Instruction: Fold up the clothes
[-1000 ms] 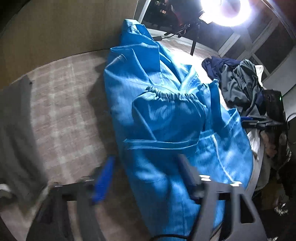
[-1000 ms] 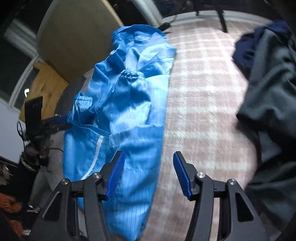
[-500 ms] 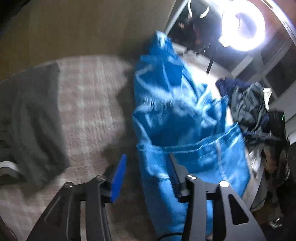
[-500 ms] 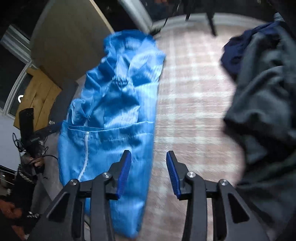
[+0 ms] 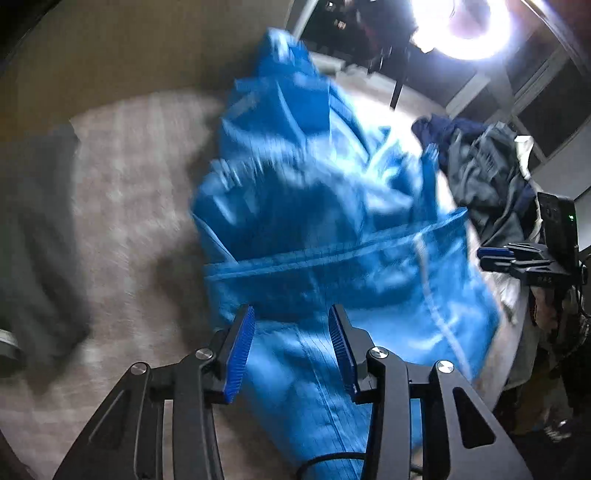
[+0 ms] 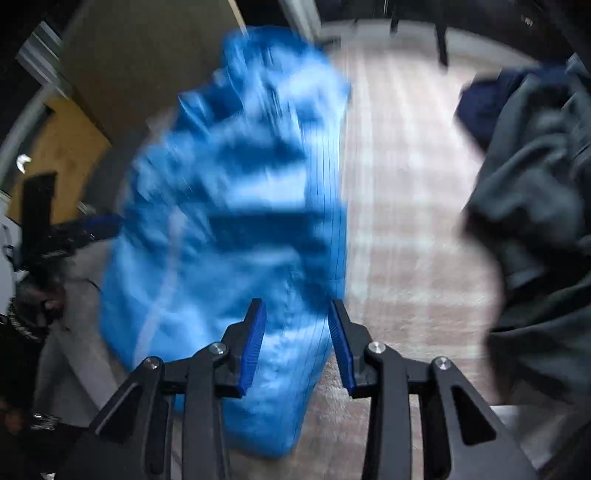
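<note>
A bright blue garment (image 5: 332, 229) lies lengthwise on a checked bed cover (image 5: 133, 206), its near end hanging toward the bed edge. My left gripper (image 5: 291, 343) is open, hovering over the near left part of the blue cloth with nothing between its blue pads. In the right wrist view the same garment (image 6: 236, 229) is blurred by motion. My right gripper (image 6: 295, 339) is open above the garment's near right edge. Neither gripper holds cloth.
A pile of dark grey and navy clothes (image 5: 480, 177) sits on the bed's right side, large in the right wrist view (image 6: 539, 206). A grey garment (image 5: 33, 236) lies at the left. A ring light (image 5: 465, 26) on a stand shines beyond the bed.
Both grippers have moved in over the near end of the blue garment and their jaws have narrowed somewhat. The views are blurred by motion.
</note>
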`<state>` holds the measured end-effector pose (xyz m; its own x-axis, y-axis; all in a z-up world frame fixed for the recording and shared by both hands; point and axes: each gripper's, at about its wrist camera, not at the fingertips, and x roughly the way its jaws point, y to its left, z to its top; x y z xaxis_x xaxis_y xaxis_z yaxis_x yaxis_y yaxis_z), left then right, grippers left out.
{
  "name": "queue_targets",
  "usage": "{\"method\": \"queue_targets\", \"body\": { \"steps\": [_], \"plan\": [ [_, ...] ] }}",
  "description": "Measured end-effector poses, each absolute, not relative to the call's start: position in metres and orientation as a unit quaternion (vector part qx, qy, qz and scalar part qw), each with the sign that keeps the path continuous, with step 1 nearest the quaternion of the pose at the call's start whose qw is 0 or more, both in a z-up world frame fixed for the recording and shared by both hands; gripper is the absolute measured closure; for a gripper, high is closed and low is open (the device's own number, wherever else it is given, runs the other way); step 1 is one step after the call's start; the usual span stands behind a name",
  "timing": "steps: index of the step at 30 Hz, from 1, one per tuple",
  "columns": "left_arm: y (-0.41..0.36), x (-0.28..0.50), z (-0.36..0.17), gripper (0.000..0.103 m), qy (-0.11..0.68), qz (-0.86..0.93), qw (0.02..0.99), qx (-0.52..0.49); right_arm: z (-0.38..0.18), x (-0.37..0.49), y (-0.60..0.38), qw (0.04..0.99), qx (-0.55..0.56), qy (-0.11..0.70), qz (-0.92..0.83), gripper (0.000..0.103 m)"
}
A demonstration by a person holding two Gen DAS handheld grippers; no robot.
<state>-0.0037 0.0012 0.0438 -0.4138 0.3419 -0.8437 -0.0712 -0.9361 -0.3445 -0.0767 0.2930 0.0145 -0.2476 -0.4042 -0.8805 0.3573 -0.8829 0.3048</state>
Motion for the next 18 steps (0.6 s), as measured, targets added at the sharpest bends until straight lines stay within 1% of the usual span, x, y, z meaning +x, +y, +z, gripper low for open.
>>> {"method": "queue_targets", "body": {
  "steps": [1,3,6,7,8,9,11,13,15,18],
  "plan": [
    [-0.005,-0.001,0.058,0.058,-0.124,0.837,0.125,-0.518,0.036,-0.074,0.300,0.243,0.546,-0.024,-0.801,0.068],
    [-0.017,0.003,0.086,0.056,-0.106,0.850,0.121,-0.501,0.070,-0.071,0.309,0.243,0.520,-0.022,-0.819,0.068],
    [-0.034,-0.002,0.125,0.049,-0.071,0.869,0.103,-0.480,0.122,-0.072,0.313,0.236,0.467,0.001,-0.852,0.067],
    [-0.035,-0.008,0.131,0.046,-0.060,0.871,0.102,-0.476,0.137,-0.077,0.311,0.233,0.447,0.015,-0.863,0.061],
    [-0.033,-0.019,0.132,0.046,-0.050,0.872,0.105,-0.476,0.148,-0.082,0.310,0.234,0.434,0.025,-0.870,0.054],
    [-0.031,-0.030,0.133,0.046,-0.040,0.872,0.107,-0.475,0.155,-0.089,0.305,0.236,0.423,0.040,-0.874,0.052],
    [-0.028,-0.052,0.135,0.041,-0.019,0.873,0.113,-0.474,0.167,-0.104,0.295,0.239,0.403,0.070,-0.881,0.050],
    [-0.024,-0.073,0.137,0.036,0.001,0.873,0.118,-0.473,0.163,-0.132,0.281,0.240,0.398,0.097,-0.880,0.050],
    [-0.020,-0.095,0.139,0.035,0.021,0.873,0.123,-0.471,0.139,-0.167,0.268,0.235,0.420,0.105,-0.870,0.050],
    [-0.005,-0.138,0.121,0.035,0.043,0.862,0.147,-0.483,0.102,-0.220,0.248,0.227,0.455,0.114,-0.854,0.050]
  ]
}}
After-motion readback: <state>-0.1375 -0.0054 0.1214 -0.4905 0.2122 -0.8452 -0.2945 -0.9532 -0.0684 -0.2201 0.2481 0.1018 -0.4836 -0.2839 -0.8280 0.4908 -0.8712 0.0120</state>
